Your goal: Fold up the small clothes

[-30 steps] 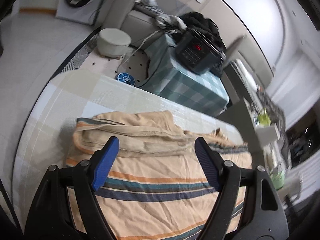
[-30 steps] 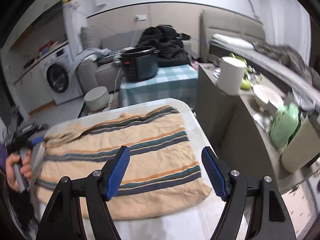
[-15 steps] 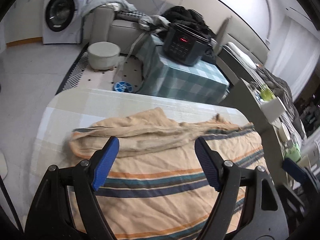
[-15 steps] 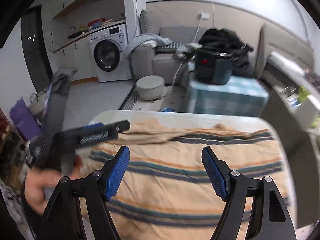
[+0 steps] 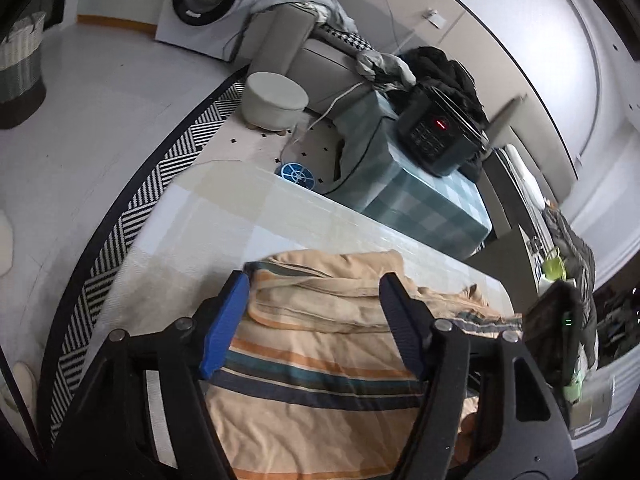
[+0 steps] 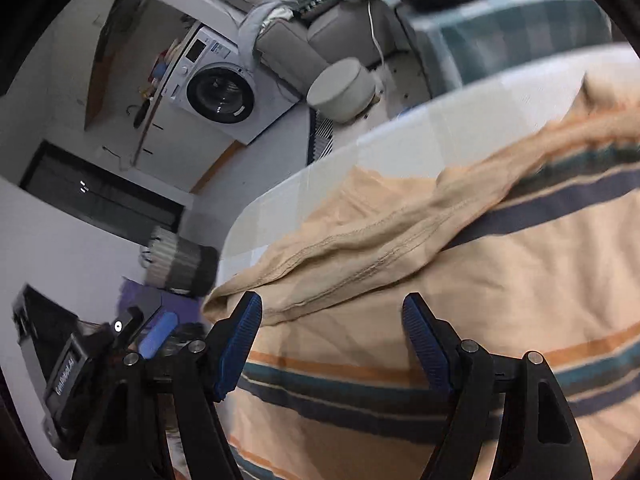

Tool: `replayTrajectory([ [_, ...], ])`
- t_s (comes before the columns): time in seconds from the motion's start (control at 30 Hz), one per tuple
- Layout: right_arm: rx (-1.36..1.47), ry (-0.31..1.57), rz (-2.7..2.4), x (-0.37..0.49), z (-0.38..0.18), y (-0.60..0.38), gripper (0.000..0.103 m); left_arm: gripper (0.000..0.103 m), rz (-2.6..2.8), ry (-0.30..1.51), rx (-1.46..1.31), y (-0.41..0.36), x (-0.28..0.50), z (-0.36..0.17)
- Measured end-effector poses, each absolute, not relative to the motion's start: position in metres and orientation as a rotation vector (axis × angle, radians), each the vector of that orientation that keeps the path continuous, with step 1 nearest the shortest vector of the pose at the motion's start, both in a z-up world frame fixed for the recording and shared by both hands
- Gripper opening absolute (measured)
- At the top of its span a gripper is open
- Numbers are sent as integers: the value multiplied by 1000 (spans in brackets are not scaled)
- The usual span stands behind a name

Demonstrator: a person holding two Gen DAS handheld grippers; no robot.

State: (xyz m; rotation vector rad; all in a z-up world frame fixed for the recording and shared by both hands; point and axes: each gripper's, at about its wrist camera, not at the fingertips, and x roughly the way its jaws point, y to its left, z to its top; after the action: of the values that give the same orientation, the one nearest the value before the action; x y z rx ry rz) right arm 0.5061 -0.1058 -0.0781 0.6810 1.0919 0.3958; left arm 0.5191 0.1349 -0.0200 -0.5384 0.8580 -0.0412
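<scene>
**A:** Between your left gripper's [image 5: 312, 280] blue pads, low in the centre of the left wrist view, lies the folded-over edge of the striped shirt [image 5: 316, 364]. Its jaws are closing, but the pads stand clear of the cloth on both sides, so nothing is pinched.

**B:** And my right gripper [image 6: 332, 300]?

**A:** Your right gripper's jaws stand wide apart above the shirt [image 6: 460, 280], gripping nothing. In the right wrist view, the plain peach sleeve runs from just above the left pad up toward the upper right of the frame; the striped body fills the lower right.

**B:** Where are the edges?

**A:** The shirt rests on the pale checked table [image 5: 224, 220]. In the left wrist view its far edge crosses the middle of the frame, with a bare strip of tabletop between it and the shirt's fold. Bare table also shows to the left of your left pad. In the right wrist view the rounded table corner [image 6: 256, 216] sits left of centre, and the sleeve's end lies near it.

**B:** What is beyond the table?

**A:** Past the far edge you have a checked-cloth side table [image 5: 404, 196] with a dark cooker [image 5: 436, 136] at the upper right, and a round stool [image 5: 276, 98] on open floor above centre. Your other gripper [image 6: 156, 334] shows at the lower left of the right wrist view, just beside the right one.
</scene>
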Motion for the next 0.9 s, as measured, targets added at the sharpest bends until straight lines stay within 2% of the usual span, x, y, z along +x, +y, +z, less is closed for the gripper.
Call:
replayTrajectory([
  [0.43, 804, 980, 465, 586, -71, -79, 75, 65, -46, 908, -548, 145, 524, -40],
  [0.63, 709, 966, 507, 553, -54, -79, 75, 65, -33, 904, -540, 143, 526, -43],
  [0.9, 679, 1147, 569, 546, -89, -37, 75, 65, 24, 886, -607, 166, 520, -46],
])
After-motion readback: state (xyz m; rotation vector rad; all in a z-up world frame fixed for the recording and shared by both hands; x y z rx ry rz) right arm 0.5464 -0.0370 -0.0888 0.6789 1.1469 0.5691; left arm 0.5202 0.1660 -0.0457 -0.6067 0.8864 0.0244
